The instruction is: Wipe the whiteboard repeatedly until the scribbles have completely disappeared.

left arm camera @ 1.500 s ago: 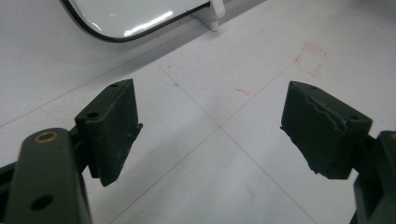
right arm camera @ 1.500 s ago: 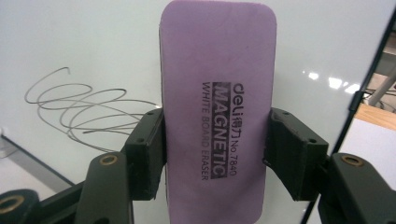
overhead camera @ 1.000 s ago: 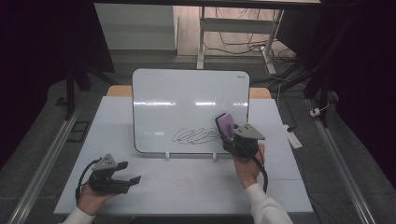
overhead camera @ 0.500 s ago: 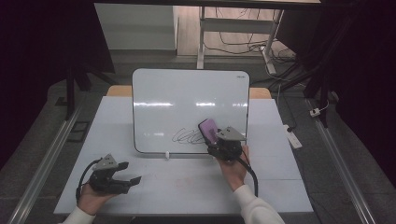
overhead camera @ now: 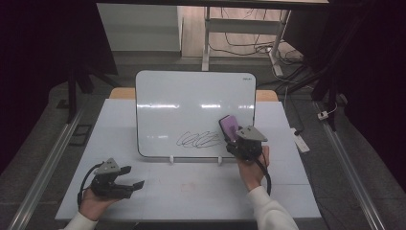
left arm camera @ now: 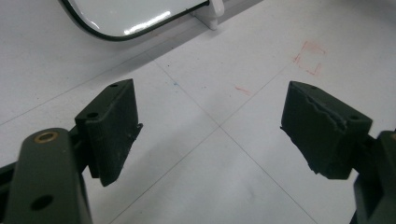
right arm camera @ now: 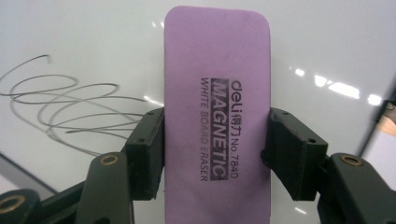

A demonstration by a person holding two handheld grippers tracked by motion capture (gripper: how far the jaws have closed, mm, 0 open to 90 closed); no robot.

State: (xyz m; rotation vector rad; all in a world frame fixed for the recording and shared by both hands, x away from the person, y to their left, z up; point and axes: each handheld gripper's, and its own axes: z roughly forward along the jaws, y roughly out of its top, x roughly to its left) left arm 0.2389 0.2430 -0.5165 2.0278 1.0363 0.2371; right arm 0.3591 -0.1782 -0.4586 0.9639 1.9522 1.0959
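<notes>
A white whiteboard (overhead camera: 191, 105) stands upright on the white table (overhead camera: 201, 191), with a black scribble (overhead camera: 198, 140) low on its face. My right gripper (overhead camera: 233, 136) is shut on a purple magnetic eraser (overhead camera: 229, 126), which it holds against the board just right of the scribble. In the right gripper view the eraser (right arm camera: 217, 70) stands lengthwise between both pads, and the scribble (right arm camera: 60, 107) lies to its left. My left gripper (overhead camera: 131, 176) rests at the table's front left, open, with nothing but bare table between its jaws (left arm camera: 210, 130).
Two white feet (overhead camera: 171, 159) prop the board's lower edge. Faint red marks (left arm camera: 310, 56) lie on the table in front of the board. A small white device (overhead camera: 300, 142) lies off the table's right edge. Desk legs and cables stand beyond the board.
My right gripper slid the eraser left onto the scribble's right end, then back right to about where it was. The scribble is still there. The left gripper has kept still.
</notes>
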